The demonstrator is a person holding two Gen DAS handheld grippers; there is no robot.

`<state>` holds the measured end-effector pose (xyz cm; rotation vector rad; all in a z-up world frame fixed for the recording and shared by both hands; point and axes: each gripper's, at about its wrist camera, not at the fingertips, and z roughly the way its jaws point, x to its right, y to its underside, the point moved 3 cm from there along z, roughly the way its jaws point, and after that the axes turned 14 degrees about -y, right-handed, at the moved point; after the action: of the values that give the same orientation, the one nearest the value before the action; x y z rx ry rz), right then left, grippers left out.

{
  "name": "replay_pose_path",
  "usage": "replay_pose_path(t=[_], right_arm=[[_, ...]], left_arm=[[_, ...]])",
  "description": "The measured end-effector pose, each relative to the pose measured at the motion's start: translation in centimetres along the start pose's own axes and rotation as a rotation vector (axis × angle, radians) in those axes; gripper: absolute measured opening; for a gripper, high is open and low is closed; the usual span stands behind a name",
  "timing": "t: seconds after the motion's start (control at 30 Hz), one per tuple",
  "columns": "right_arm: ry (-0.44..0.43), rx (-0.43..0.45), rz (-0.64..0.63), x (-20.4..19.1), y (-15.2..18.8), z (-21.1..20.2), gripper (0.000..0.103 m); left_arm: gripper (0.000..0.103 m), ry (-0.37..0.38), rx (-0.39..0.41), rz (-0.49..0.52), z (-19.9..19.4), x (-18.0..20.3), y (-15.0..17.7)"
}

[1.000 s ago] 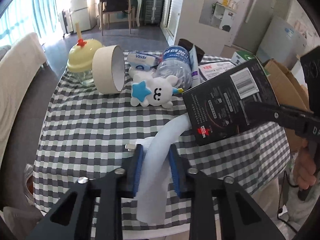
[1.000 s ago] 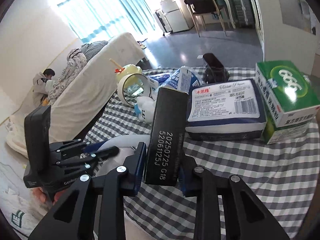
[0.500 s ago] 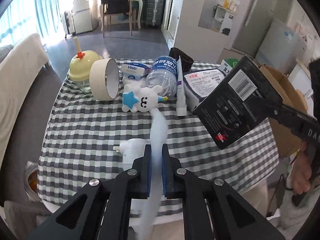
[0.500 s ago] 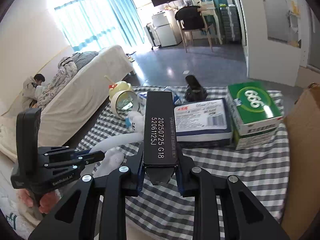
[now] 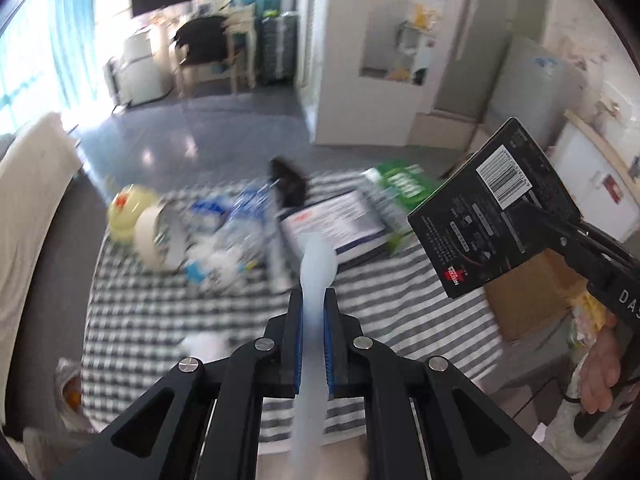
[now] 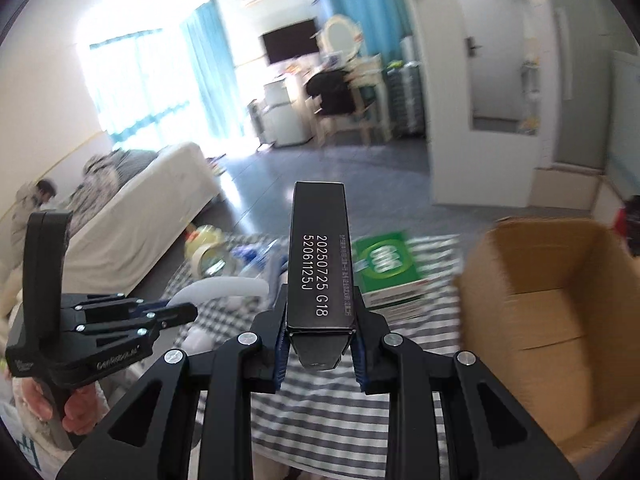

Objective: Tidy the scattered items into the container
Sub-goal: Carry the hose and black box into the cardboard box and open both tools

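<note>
- The black box [image 6: 319,256] with white printed numbers is clamped between the closed jaws of the right gripper [image 6: 319,344]; it is lifted in the air above the checkered surface [image 6: 320,404], just beside the cardboard box [image 6: 560,320].
- The cardboard box stands open at the right edge of the surface.
- The left gripper [image 5: 312,336] is closed on a pale, soft white strip [image 5: 314,280], which sticks out forward beyond the fingertips and also hangs down behind them.
- On the far part of the surface lie a green box [image 6: 384,268], a flat tissue pack [image 5: 336,224], a roll of tape [image 5: 156,240], a yellow cup [image 5: 128,212] and a white plush toy [image 5: 216,264]; these are blurred.
- A white plug-like thing [image 5: 204,346] lies near the front edge; I cannot tell exactly what it is.
</note>
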<state>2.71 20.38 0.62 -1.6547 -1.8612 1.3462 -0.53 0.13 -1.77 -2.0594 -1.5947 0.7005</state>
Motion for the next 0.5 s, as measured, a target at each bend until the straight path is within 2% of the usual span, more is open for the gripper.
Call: replay_pose_path(t=[0.2, 0.33, 0.43, 0.5], right_arm=[[0.180, 0.097, -0.007, 2.5, -2.0, -6.9, 0.025], [0.304, 0.128, -0.004, 4.6, -2.7, -10.3, 0.025], [0.374, 0.130, 0.020, 7.0, -2.8, -11.9, 0.025], [0.401, 0.122, 0.049, 8.7, -2.6, -12.3, 0.025]], left_arm=[[0.008, 0.112, 0.084, 0.105, -3.1, 7.5, -4.4], [0.008, 0.202, 0.124, 0.172, -4.7, 13.4, -7.1], [0.008, 0.245, 0.128, 0.211, -5.0, 17.7, -8.6], [0.008, 0.279, 0.102, 0.233, -4.1, 20.6, -9.6]])
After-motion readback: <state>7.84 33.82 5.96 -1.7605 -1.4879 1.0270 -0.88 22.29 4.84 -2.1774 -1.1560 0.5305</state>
